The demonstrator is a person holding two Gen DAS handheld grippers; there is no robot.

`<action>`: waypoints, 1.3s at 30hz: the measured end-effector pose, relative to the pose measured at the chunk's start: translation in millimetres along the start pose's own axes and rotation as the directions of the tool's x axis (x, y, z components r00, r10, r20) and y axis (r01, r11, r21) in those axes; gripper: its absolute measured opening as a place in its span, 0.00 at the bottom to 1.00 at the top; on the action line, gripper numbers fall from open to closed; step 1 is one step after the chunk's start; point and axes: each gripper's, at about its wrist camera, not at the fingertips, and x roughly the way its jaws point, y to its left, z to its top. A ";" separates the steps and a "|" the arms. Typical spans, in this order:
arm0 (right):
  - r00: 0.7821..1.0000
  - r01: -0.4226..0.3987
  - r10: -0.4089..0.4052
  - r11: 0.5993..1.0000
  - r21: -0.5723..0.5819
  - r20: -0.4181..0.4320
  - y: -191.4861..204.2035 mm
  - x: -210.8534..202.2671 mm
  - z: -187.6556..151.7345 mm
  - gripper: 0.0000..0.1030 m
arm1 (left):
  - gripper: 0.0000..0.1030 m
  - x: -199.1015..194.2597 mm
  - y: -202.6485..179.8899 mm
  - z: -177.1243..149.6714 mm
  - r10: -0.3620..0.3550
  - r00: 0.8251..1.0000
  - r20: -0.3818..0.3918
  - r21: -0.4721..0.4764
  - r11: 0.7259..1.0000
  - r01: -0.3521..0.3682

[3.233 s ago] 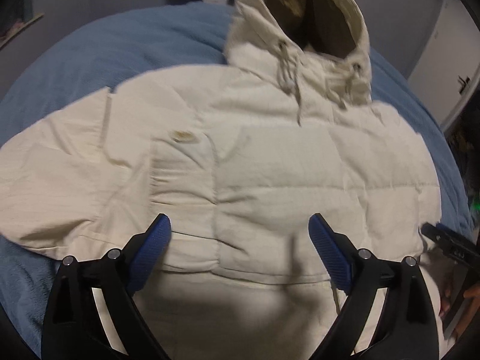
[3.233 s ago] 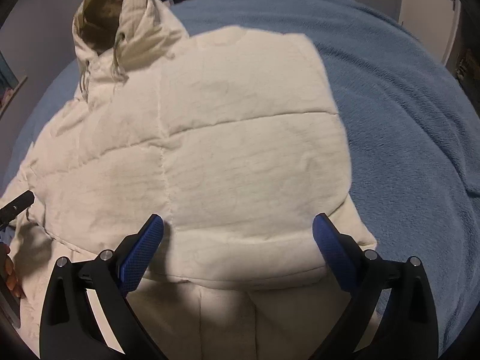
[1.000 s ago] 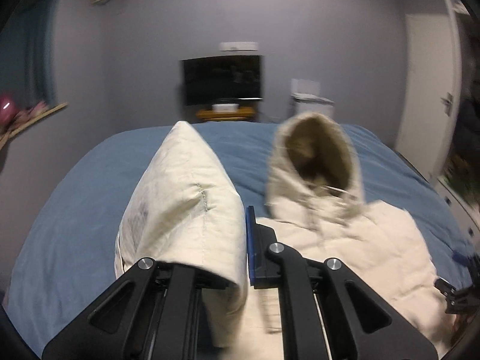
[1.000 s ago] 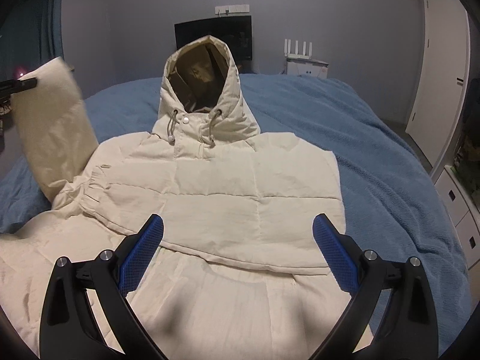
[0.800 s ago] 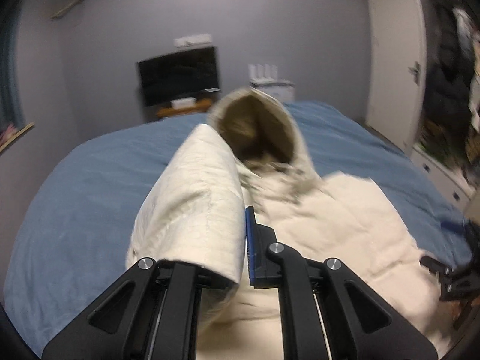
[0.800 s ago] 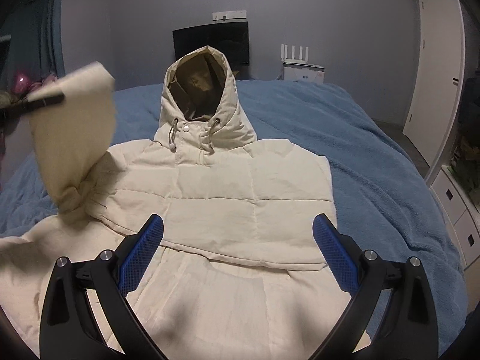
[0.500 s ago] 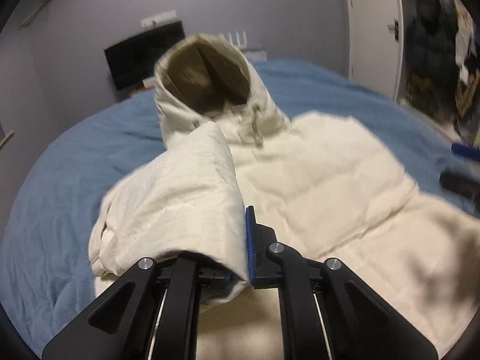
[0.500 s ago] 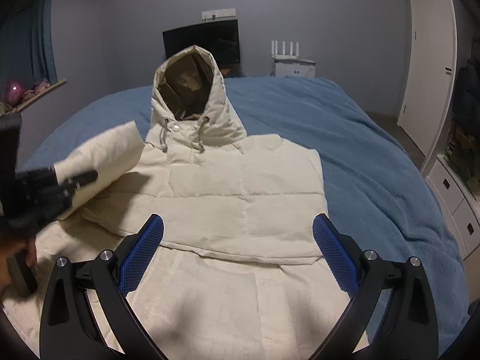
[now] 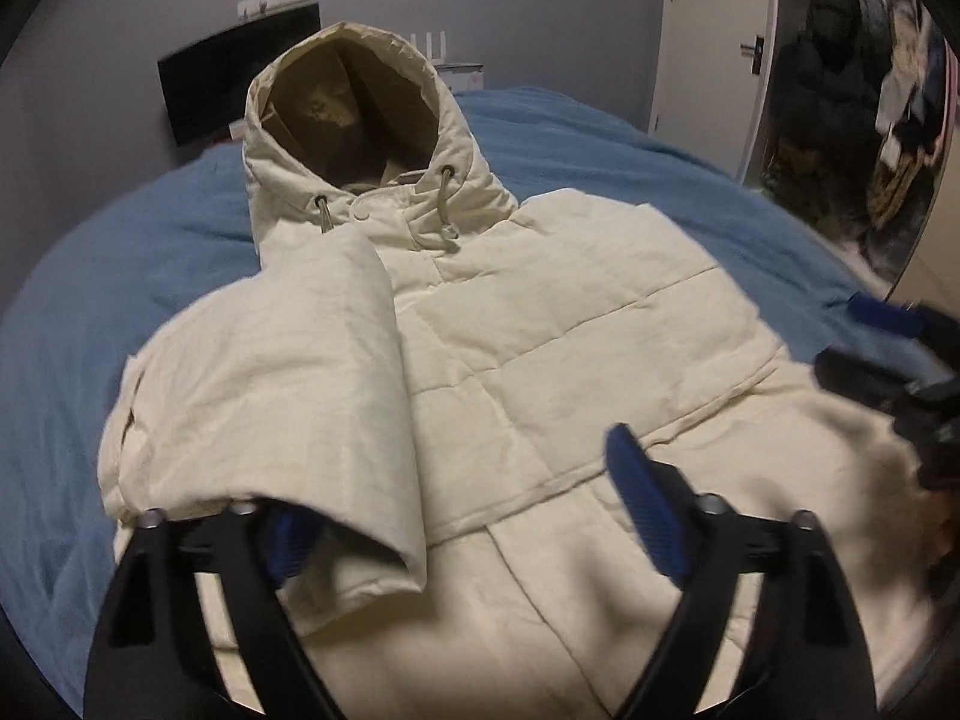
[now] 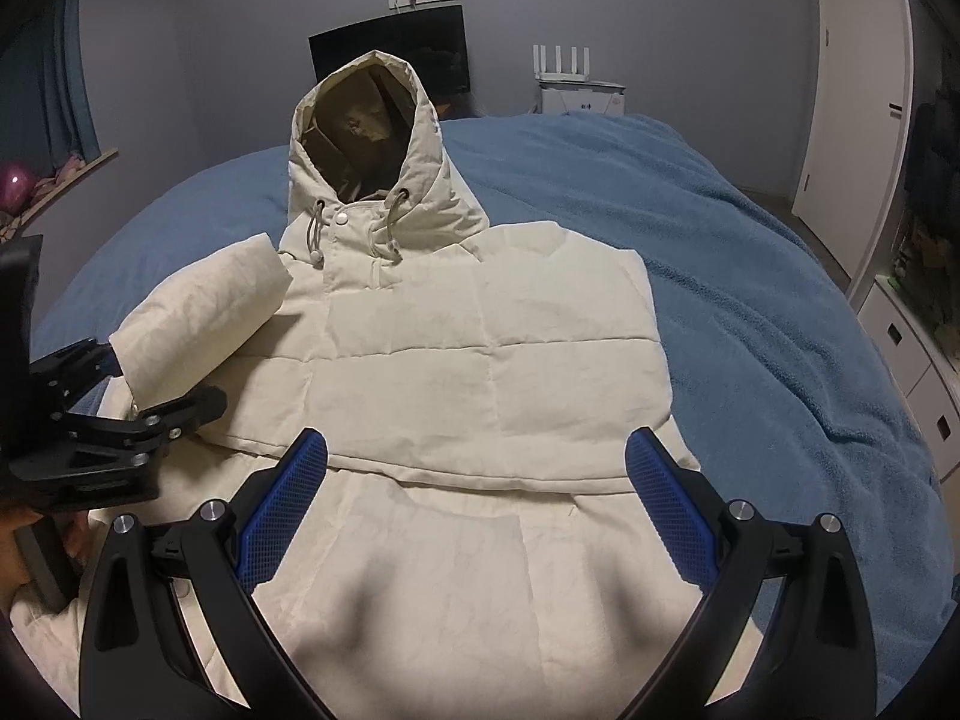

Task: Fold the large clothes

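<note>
A: Lying front-up across the blue bed [image 10: 750, 276], the cream padded jacket [image 10: 480, 348] has its hood [image 10: 366, 138] standing at the far end and its hem toward the near edge. The left sleeve [image 9: 270, 396] is folded in over the chest and rests there as a puffy roll.

B: How will it handle, do you think?

A: Soft and bulky, I'd judge, light for its size, with filling that springs back. That sleeve sits humped and not flat, so folds may want pressing down. The shell looks like a crisp woven cloth, probably a bit slippery against itself.

B: And the left hand-held gripper [image 9: 474, 510]?

A: Its jaws have just been opening. They now stand wide. The sleeve's cuff end drapes over the left finger, but no pad presses on it, so it is let go.

B: The right one?

A: The right hand-held gripper [image 10: 474, 510] hovers over the lower front with jaws spread, grasping nothing.

B: Where would you take hold next?

A: At a seam or edge: the quilted panels are too thick to pinch well. The hem corners near us, or the right side edge by the shoulder, give a thinner, firmer bite. Beyond the bed are a dark screen [image 10: 390, 54] on the far wall and a white door [image 10: 858, 84] on the right.
</note>
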 end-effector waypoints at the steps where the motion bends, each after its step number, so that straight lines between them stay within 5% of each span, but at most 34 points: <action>1: 1.000 -0.001 0.001 1.000 0.000 -0.002 0.7 0.0 0.4 0.93 | 0.89 -2.3 3.2 0.1 -0.028 1.000 -0.011 -0.021 0.999 0.028; 6: 1.000 -0.002 0.002 1.000 -0.018 -0.005 9.1 -2.0 1.1 0.93 | 0.92 -15.6 24.7 -1.7 -0.081 0.996 -0.038 -0.126 0.989 0.075; 15: 0.999 -0.033 0.033 0.996 -0.085 -0.002 39.7 -7.5 10.4 0.93 | 0.93 -43.4 74.6 -4.9 0.051 0.998 -0.047 -0.252 0.966 -0.061; 25: 0.994 -0.107 0.111 0.971 -0.212 0.010 111.9 1.0 29.5 0.93 | 0.94 -51.0 146.9 -20.3 0.275 0.959 -0.066 -0.402 0.872 -0.278; 33: 0.990 -0.124 0.139 0.939 -0.319 0.023 179.3 21.5 39.2 0.93 | 0.94 -45.6 171.9 -29.3 0.275 0.955 -0.106 -0.465 0.835 -0.292; 39: 0.990 -0.137 0.131 0.909 -0.394 -0.043 219.2 58.8 30.4 0.92 | 0.93 -47.7 183.3 -35.7 0.271 0.957 -0.103 -0.514 0.809 -0.285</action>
